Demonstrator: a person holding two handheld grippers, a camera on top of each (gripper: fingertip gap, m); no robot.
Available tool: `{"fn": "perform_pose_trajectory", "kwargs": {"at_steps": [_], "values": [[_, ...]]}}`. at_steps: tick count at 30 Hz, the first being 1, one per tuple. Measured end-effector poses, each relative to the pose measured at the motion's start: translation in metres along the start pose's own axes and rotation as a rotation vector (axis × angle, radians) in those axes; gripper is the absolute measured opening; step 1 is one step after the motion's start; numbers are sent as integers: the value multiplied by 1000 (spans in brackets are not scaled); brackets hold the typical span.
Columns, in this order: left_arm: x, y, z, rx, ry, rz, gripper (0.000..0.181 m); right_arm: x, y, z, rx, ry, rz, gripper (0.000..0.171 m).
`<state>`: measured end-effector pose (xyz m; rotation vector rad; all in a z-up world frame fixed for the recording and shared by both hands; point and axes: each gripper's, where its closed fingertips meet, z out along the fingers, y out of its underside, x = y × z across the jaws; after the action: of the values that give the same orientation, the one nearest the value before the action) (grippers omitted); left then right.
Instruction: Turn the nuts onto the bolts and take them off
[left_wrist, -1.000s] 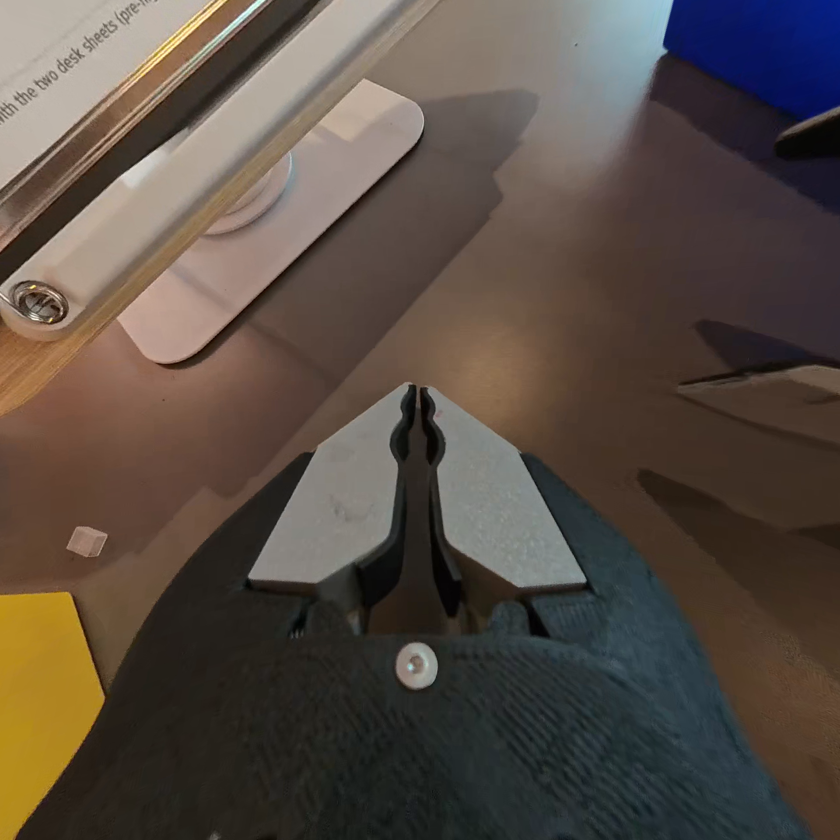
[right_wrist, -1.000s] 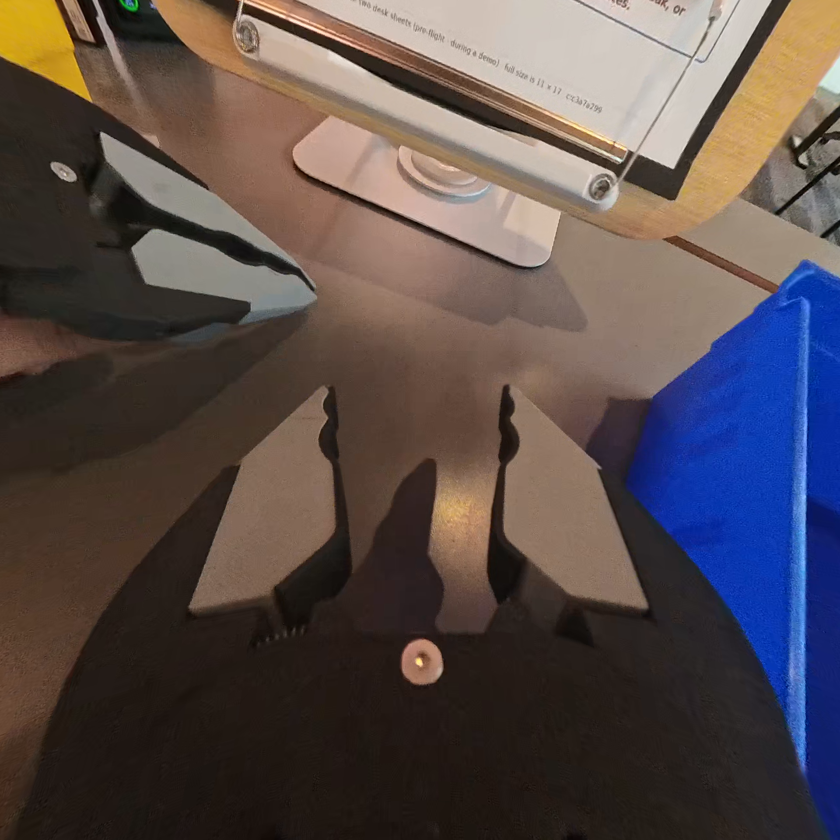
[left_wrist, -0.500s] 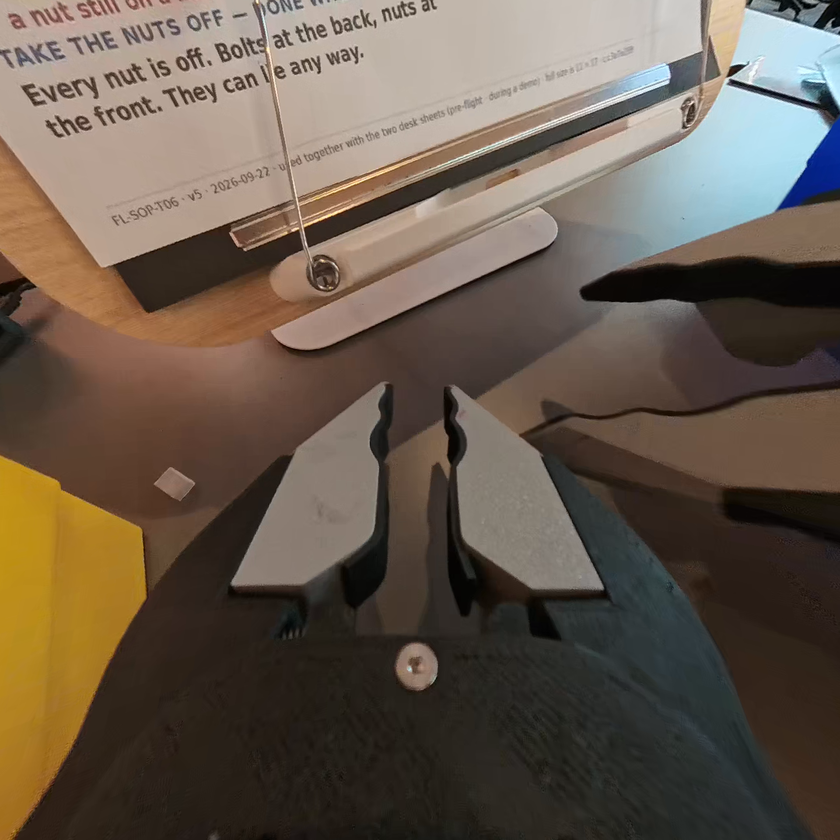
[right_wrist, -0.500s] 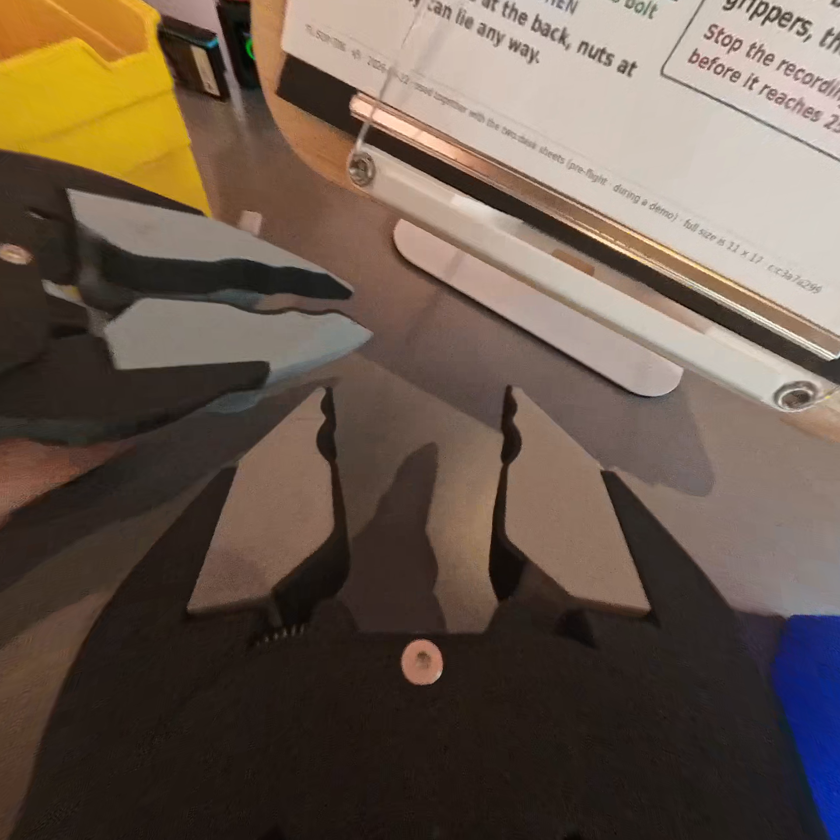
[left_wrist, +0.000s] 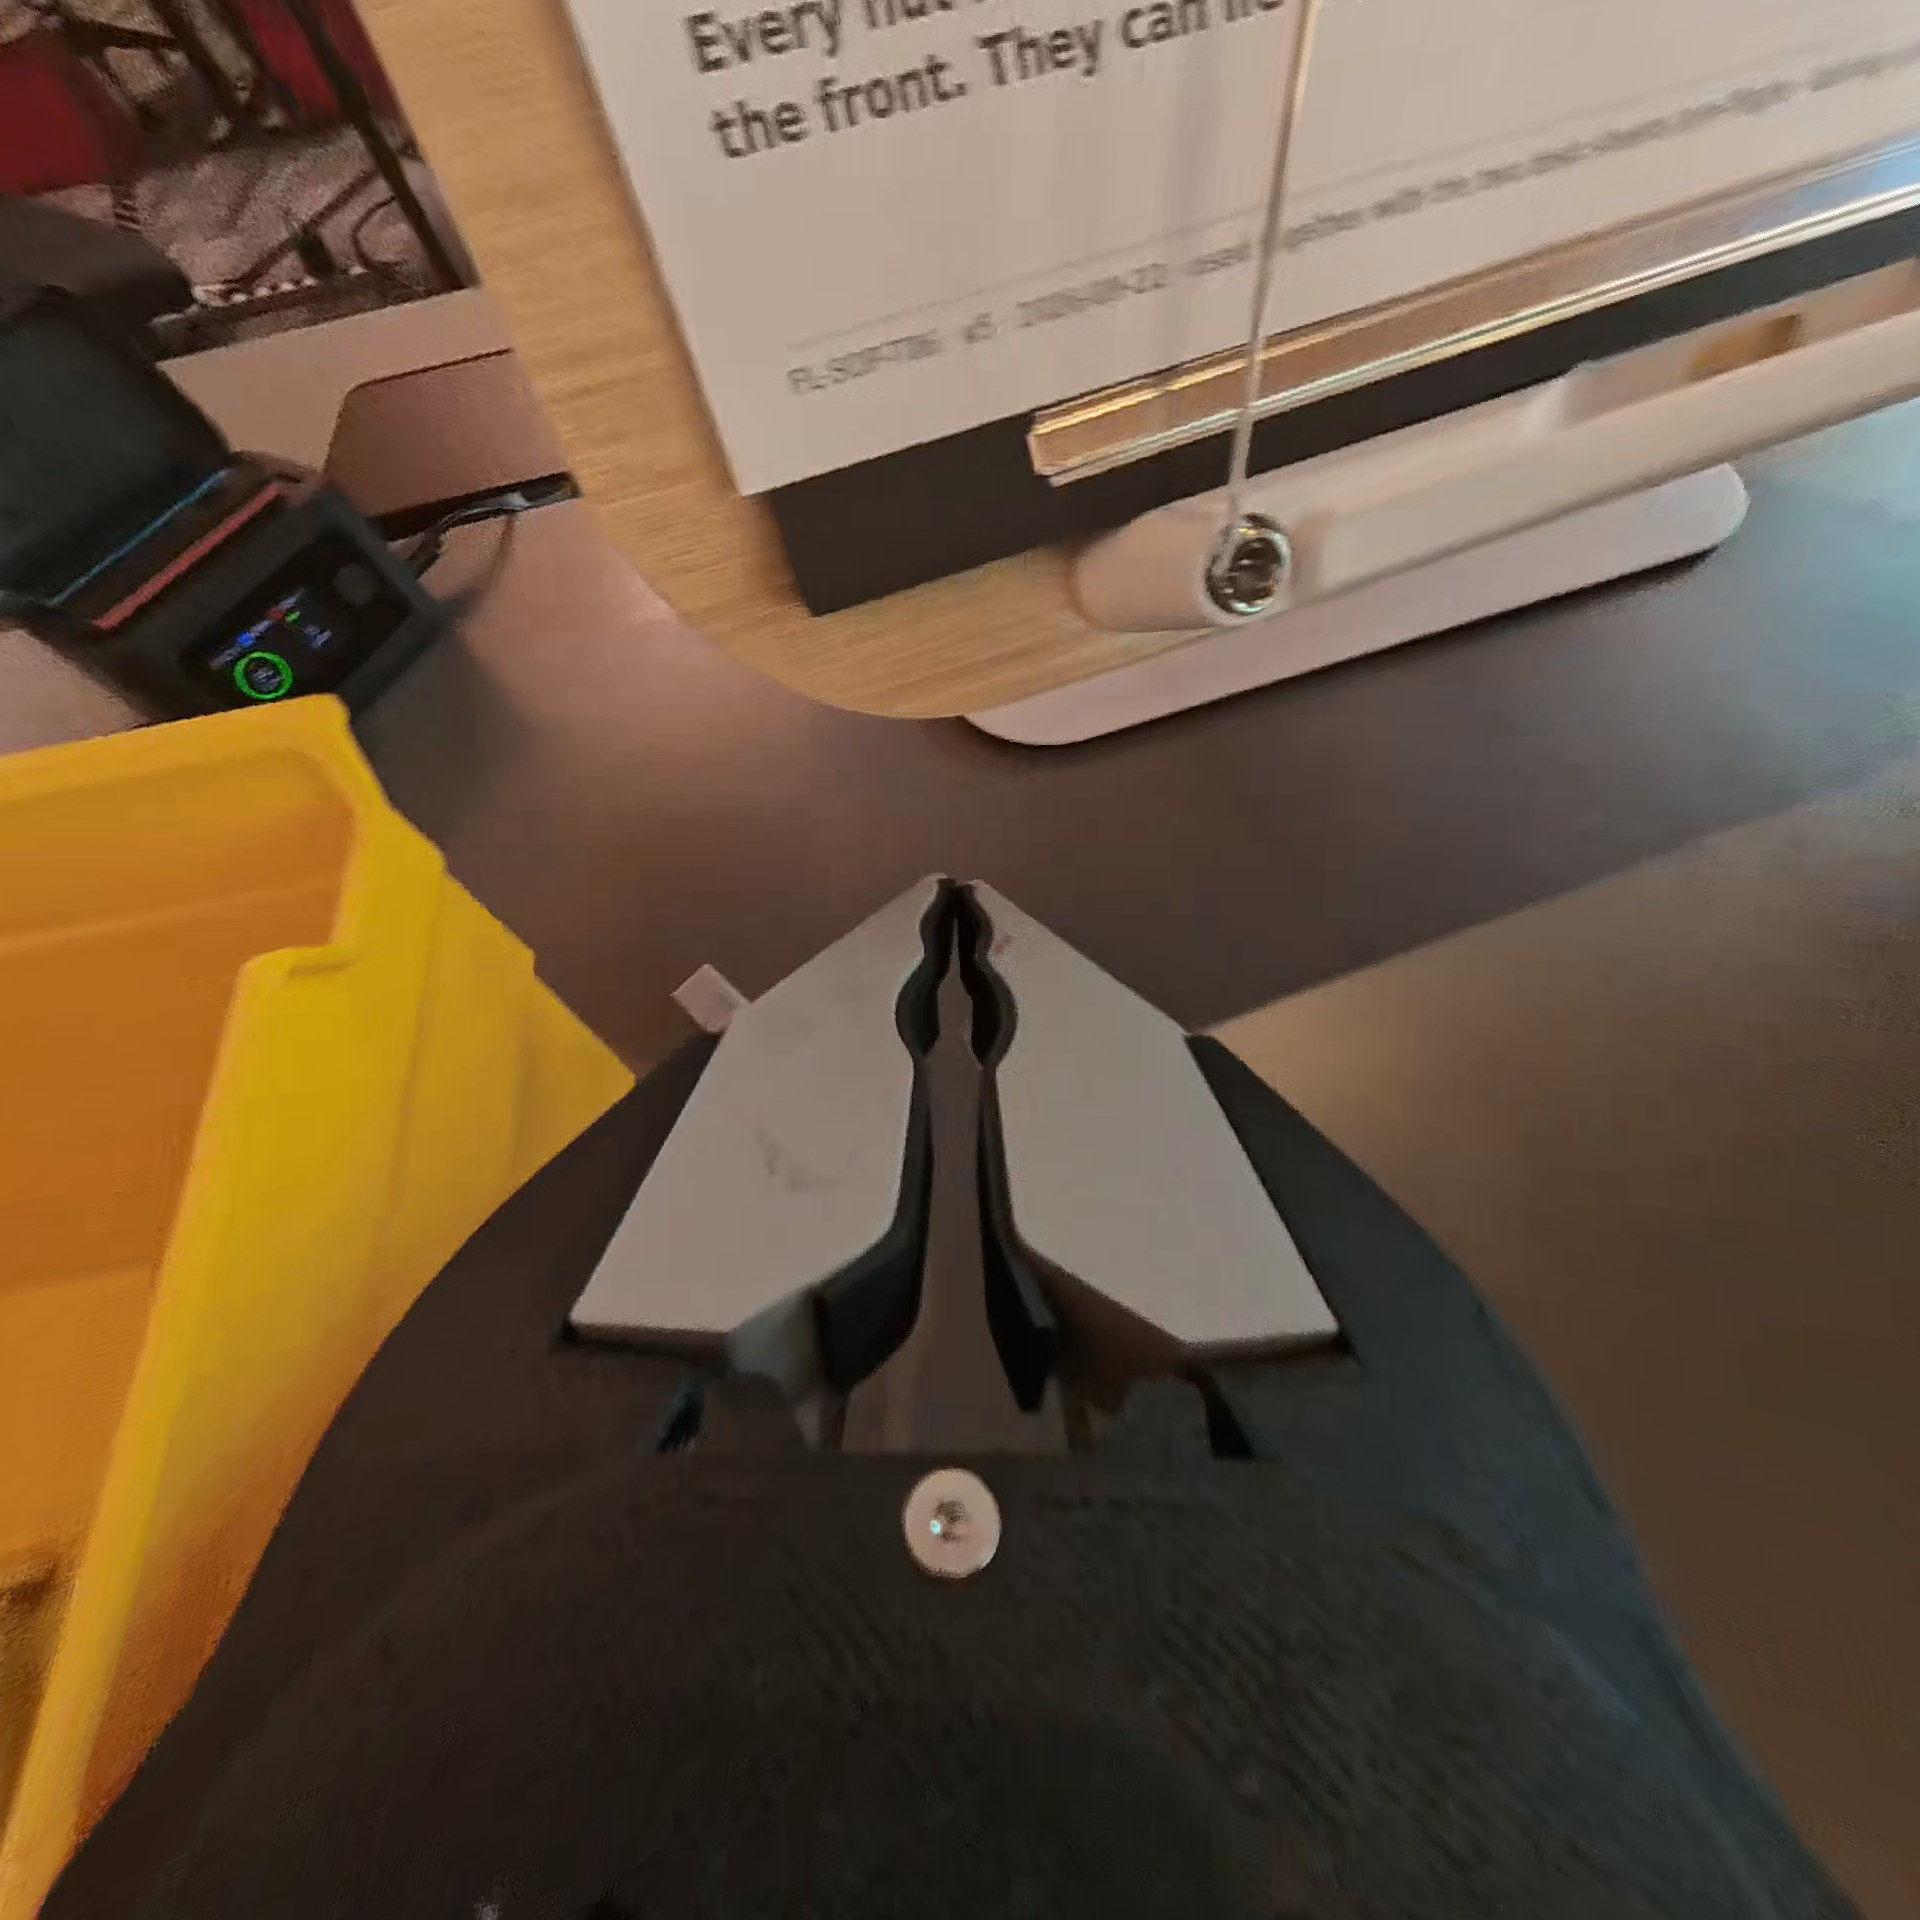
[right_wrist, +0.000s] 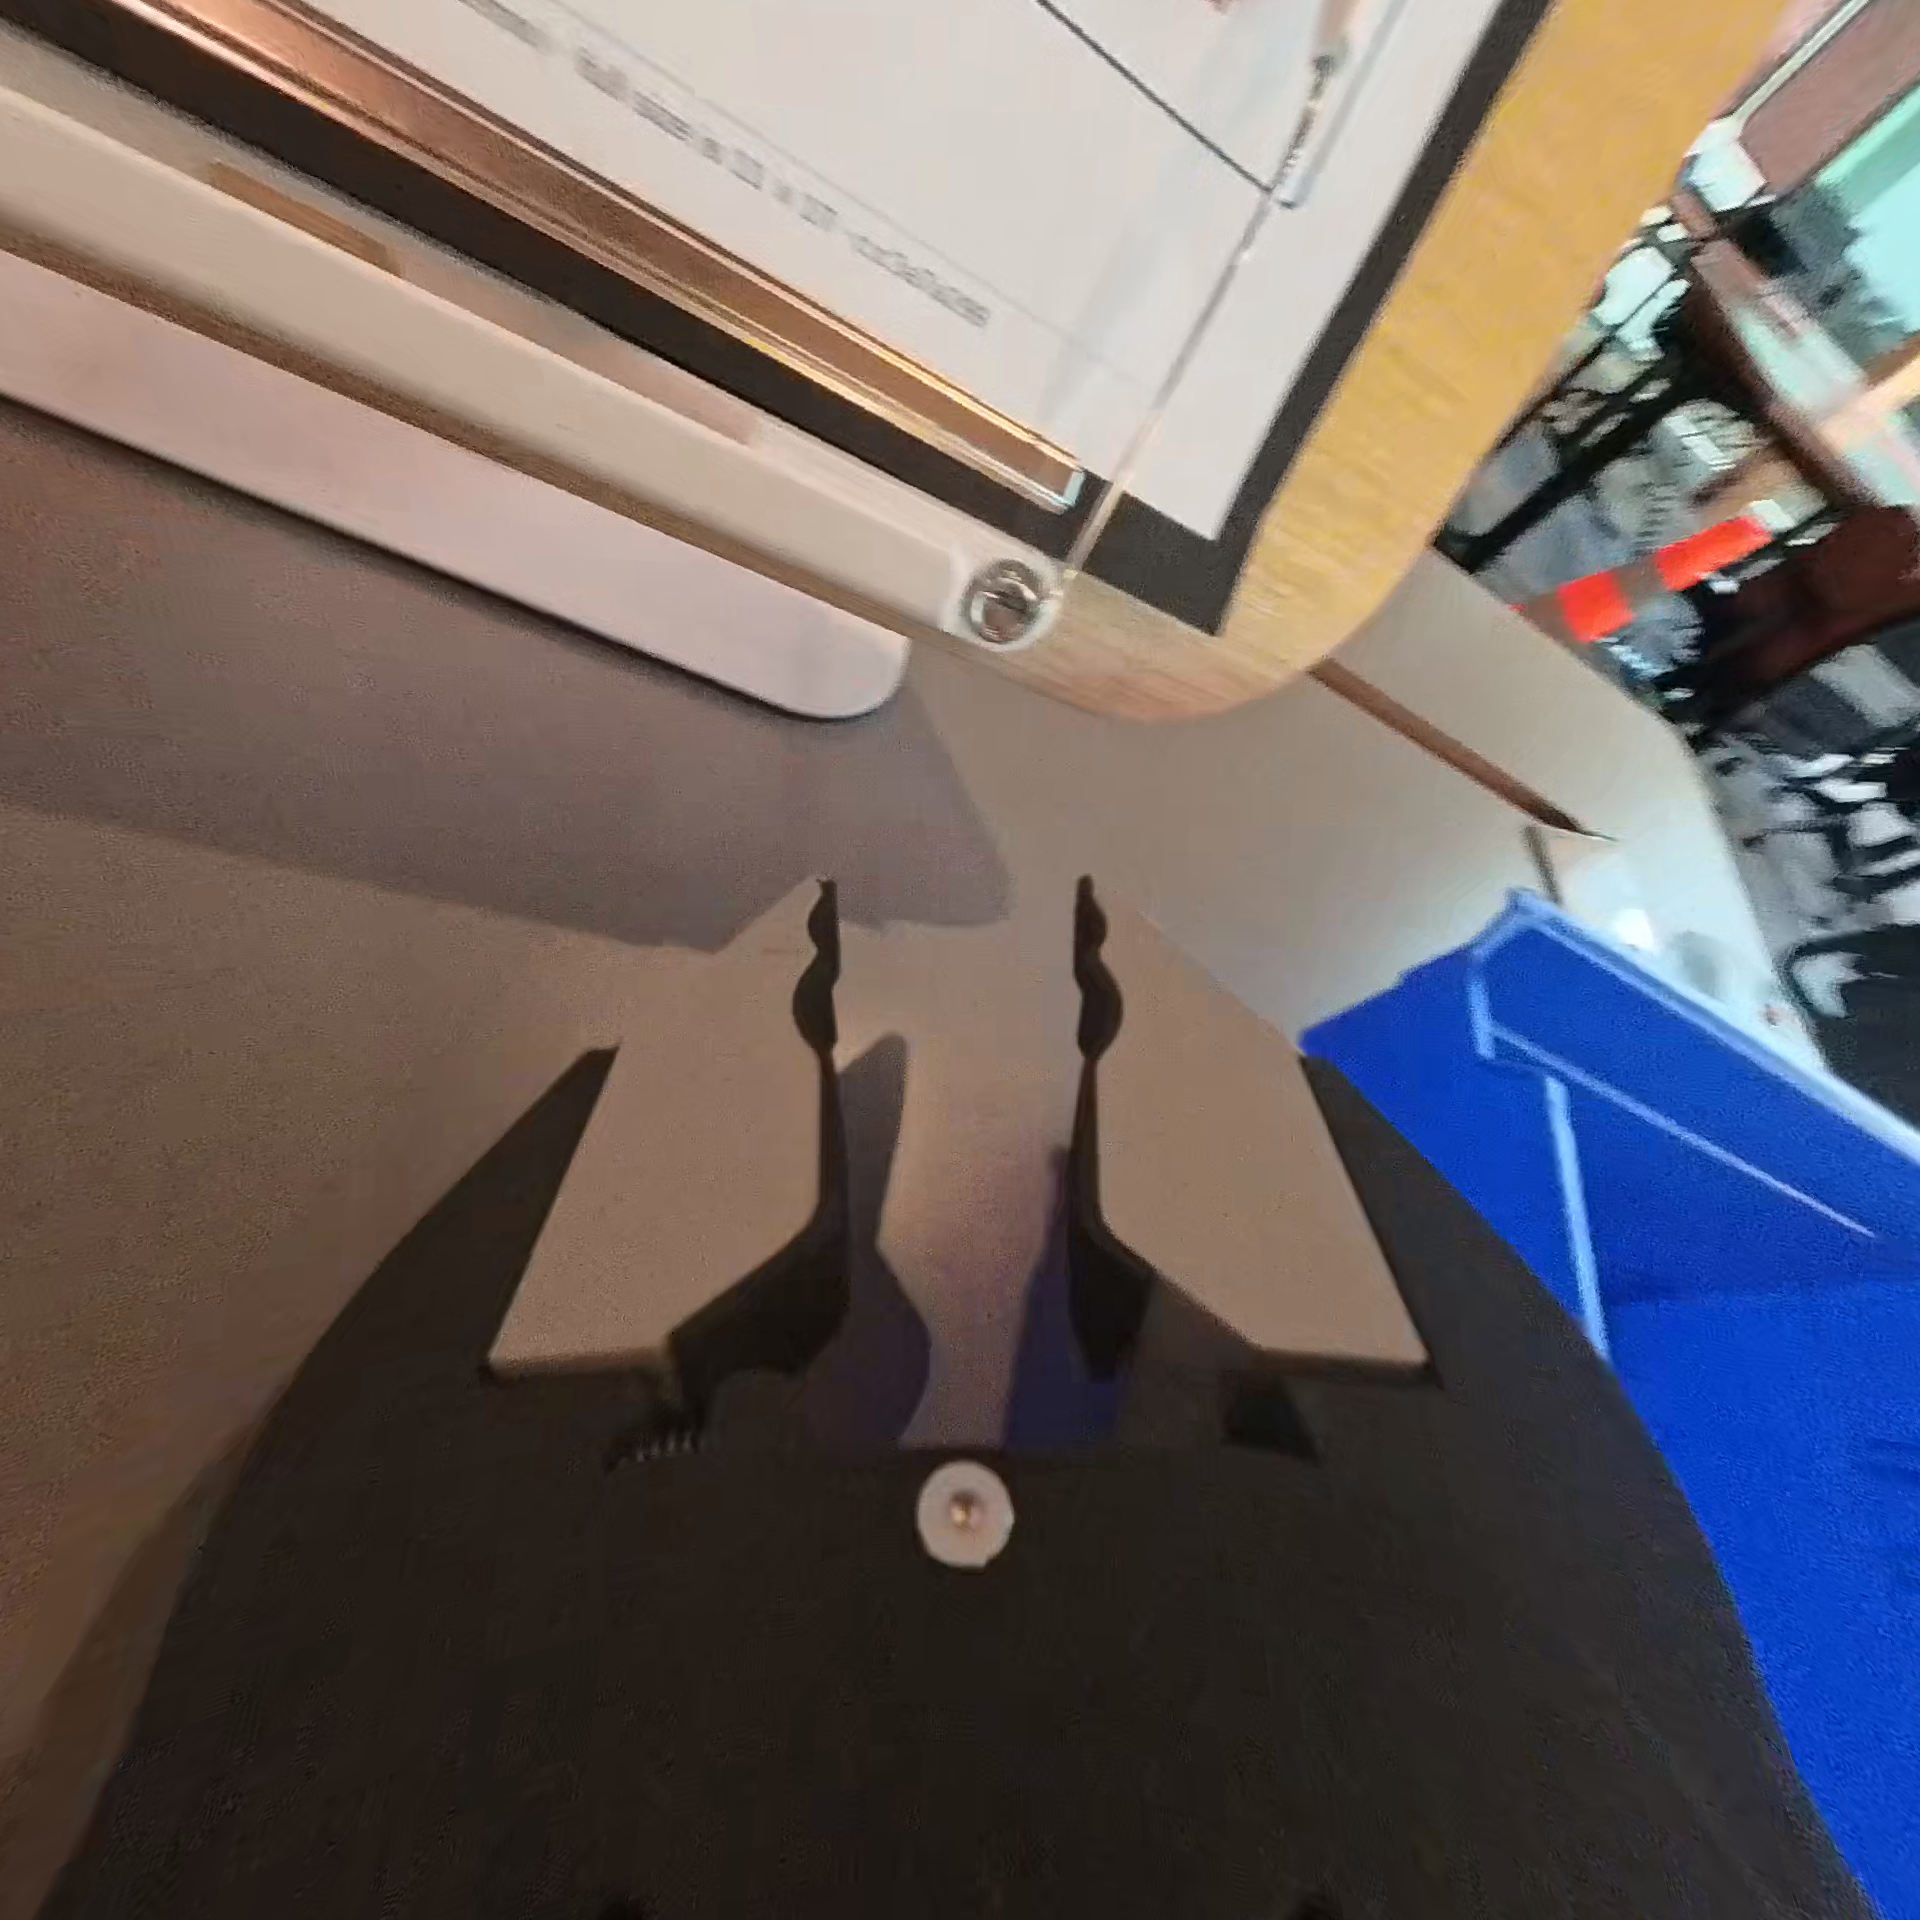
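No nuts or bolts show in either view. My left gripper (left_wrist: 958, 891) is shut and empty above the dark table (left_wrist: 1455, 1039), just right of a yellow bin (left_wrist: 208, 1039). My right gripper (right_wrist: 951, 894) is open and empty above the table (right_wrist: 312, 987), just left of a blue bin (right_wrist: 1714, 1299). Neither gripper shows in the other's view.
A sign stand with a printed sheet on a wooden board (left_wrist: 1039, 260) and a white base (left_wrist: 1455, 623) stands close ahead; it also shows in the right wrist view (right_wrist: 831, 260). A small white piece (left_wrist: 709, 1000) lies by the yellow bin. A black device with a lit screen (left_wrist: 275, 644) sits behind the bin. Left tips to right tips: about 25 cm.
My left gripper opened a little, then shut again and swung left toward the yellow bin. My right gripper stayed open and swung right toward the blue bin. The grippers have left each other's views.
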<state>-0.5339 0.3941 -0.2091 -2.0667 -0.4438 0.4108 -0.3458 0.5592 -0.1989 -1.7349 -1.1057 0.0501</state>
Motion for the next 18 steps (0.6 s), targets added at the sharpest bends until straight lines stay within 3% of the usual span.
{"fn": "perform_pose_trajectory", "kwargs": {"at_steps": [3,4,6,7,12,18], "values": [[-5,-1,-1,13,-39,18,0,24,7,-2,-16,106,-36,2],[-6,-2,-1,17,-54,28,0,35,9,-3,-14,153,-31,0],[-9,-4,-1,26,-89,49,0,49,15,-4,-20,178,11,1],[-9,-4,-1,27,-102,65,0,46,18,-3,-13,134,24,10],[0,-5,0,26,-175,230,0,28,34,-4,-15,25,28,18],[19,-16,-8,123,-269,456,0,-1,9,-39,153,16,-105,26]]}}
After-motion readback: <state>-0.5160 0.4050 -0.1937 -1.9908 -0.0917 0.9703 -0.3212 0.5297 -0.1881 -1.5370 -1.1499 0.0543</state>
